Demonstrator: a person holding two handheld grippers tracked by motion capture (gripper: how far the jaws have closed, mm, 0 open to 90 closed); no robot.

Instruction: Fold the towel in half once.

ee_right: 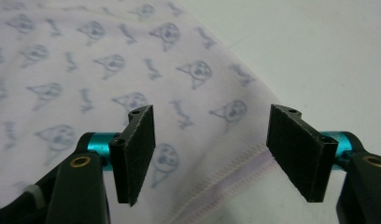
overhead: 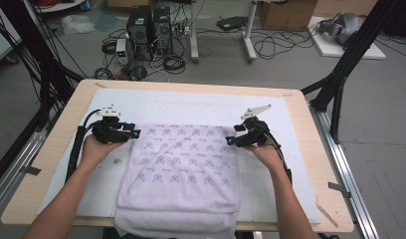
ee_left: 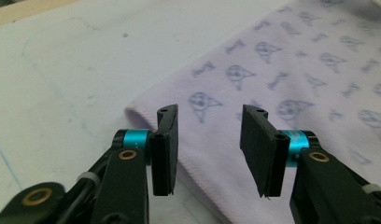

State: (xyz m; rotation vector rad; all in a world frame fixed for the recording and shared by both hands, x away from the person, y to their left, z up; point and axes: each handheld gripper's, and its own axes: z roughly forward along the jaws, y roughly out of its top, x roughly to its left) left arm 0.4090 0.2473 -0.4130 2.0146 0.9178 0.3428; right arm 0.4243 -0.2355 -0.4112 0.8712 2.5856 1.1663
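While both hands are hovering at the far corners of the folded towel (overhead: pixel 183 167), neither gripper is holding anything. Towel is lying on the white mat (overhead: pixel 201 105) mid-table, pale lilac with small printed motifs, long axis running near-to-far, near edge hanging over the table's near rim. Left gripper (overhead: pixel 134 133) is sitting just beside the far-left corner, jaws pointing right toward the cloth; in the left gripper view its jaws are standing partly apart with the rounded folded edge of the towel (ee_left: pixel 282 84) lying just ahead and beneath the gap, pads not pressing it. Right gripper (overhead: pixel 230 141) is sitting at the far-right corner, jaws pointing left; in the right gripper view they are standing wide, with the stitched hem of the towel (ee_right: pixel 132 70) running under the gap, nothing pinched. Each hand is equally near its own corner, so either corner is reachable. Judging from this, the next grab needs jaws dropping onto the edge. No containers on the table (overhead: pixel 310 164); floor beyond is holding computer towers (overhead: pixel 150 30) and cables.
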